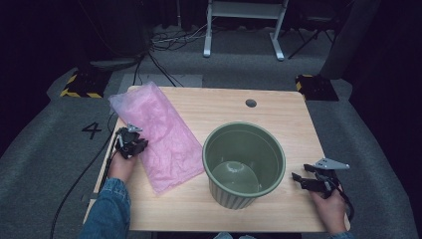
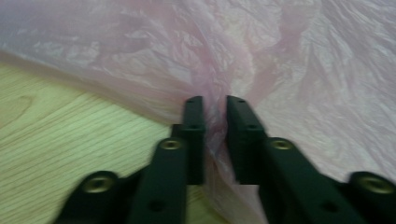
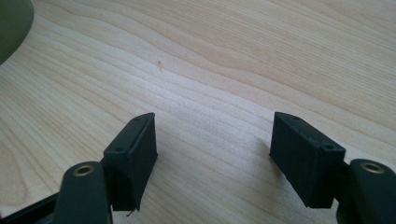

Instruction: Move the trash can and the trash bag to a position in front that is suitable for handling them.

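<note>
A flat pink plastic bag [image 1: 159, 134] lies on the left half of the wooden table [image 1: 278, 112]. At its left edge, my left gripper [image 1: 141, 145] is shut on a pinched fold of the pink bag [image 2: 289, 70]; the left gripper view shows the film squeezed between the jaws of that gripper [image 2: 215, 100]. A green ribbed bucket [image 1: 244, 164] stands upright and empty at the table's middle front. To its right my right gripper [image 1: 297, 179] rests low over the wood, open, and its jaws [image 3: 212, 130] hold nothing.
A small round grommet hole [image 1: 251, 103] sits near the table's far edge. The bucket's rim [image 3: 11, 28] shows at the top left of the right gripper view. Black cables [image 1: 79, 174] trail off the table's left side over grey carpet.
</note>
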A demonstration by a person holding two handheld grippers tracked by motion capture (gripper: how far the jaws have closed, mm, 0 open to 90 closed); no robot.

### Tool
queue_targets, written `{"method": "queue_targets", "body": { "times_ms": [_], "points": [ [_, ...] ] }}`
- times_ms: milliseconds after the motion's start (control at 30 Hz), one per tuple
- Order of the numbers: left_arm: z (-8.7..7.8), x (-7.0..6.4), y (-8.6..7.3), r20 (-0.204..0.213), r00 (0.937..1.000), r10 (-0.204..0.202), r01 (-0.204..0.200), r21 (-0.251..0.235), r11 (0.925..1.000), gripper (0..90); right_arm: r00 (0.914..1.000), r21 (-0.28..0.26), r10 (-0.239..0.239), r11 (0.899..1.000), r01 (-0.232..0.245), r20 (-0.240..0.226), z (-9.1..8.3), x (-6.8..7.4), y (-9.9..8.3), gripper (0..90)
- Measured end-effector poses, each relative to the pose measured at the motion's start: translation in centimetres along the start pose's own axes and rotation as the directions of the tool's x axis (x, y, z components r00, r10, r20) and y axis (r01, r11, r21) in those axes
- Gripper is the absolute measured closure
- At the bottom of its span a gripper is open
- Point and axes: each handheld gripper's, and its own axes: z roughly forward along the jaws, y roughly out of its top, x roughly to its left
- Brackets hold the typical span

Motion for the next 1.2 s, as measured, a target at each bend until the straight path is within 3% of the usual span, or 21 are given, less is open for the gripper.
{"method": "queue_targets", "body": {
  "times_ms": [100, 233, 333, 367, 400, 467, 500, 667, 867, 1000, 1200],
  "points": [
    [0.0, -0.1, 0.0, 0.060, 0.9974, -0.041, 0.042, -0.015, 0.9990, 89.3, 1.0000, 0.000, 0.000, 1.000, 0.000, 0.000, 0.0, 0.0, 0.0, 31.6],
    [-1.7, -0.3, 0.2, 0.107, 0.9921, -0.066, 0.079, -0.127, 0.9888, 89.5, 1.0000, 0.000, 0.000, 1.000, 0.000, 0.001, 0.0, 0.0, 0.0, 31.5],
    [-3.5, -0.7, 0.5, 0.109, 0.9936, -0.029, 0.050, -0.197, 0.9792, 89.5, 1.0000, 0.000, 0.000, 1.000, 0.000, 0.001, 0.0, 0.0, 0.0, 31.5],
    [-3.5, -0.7, 0.5, 0.109, 0.9936, -0.029, 0.050, -0.197, 0.9792, 89.5, 1.0000, 0.000, 0.000, 1.000, 0.000, 0.001, 0.0, 0.0, 0.0, 31.5],
    [-4.5, -1.1, 0.6, 0.117, 0.9930, 0.009, 0.018, -0.230, 0.9729, 89.5, 1.0000, 0.001, 0.000, 1.000, 0.000, 0.000, 0.0, 0.0, 0.0, 31.5],
    [-5.0, -1.3, 0.7, 0.113, 0.9932, 0.028, 0.001, -0.247, 0.9690, 89.5, 1.0000, 0.000, 0.000, 1.000, 0.000, -0.001, 0.0, 0.0, 0.0, 31.5],
    [-5.9, -1.5, 0.7, 0.125, 0.9915, 0.037, 0.000, -0.286, 0.9581, 89.4, 1.0000, 0.000, -0.002, 1.000, 0.002, -0.002, 0.0, 0.0, 0.0, 31.5],
    [-8.1, -1.8, 1.1, 0.169, 0.9851, 0.029, 0.036, -0.368, 0.9292, 89.5, 0.9999, 0.001, -0.009, 1.000, 0.009, -0.009, 0.0, 0.1, 0.0, 31.5],
    [-11.2, -2.2, 2.1, 0.186, 0.9817, 0.040, 0.047, -0.439, 0.8975, 89.4, 0.9997, 0.001, -0.018, 1.000, 0.018, -0.019, 0.0, 0.1, 0.0, 31.6],
    [-12.5, -2.3, 2.5, 0.180, 0.9825, 0.049, 0.039, -0.458, 0.8879, 89.4, 0.9997, 0.001, -0.017, 1.000, 0.017, -0.019, 0.0, 0.1, 0.0, 31.6],
    [-14.0, -2.6, 2.7, 0.206, 0.9761, 0.069, 0.040, -0.483, 0.8745, 89.4, 0.9997, 0.002, -0.017, 1.000, 0.017, -0.020, 0.0, 0.1, 0.0, 31.6]
  ]
}}
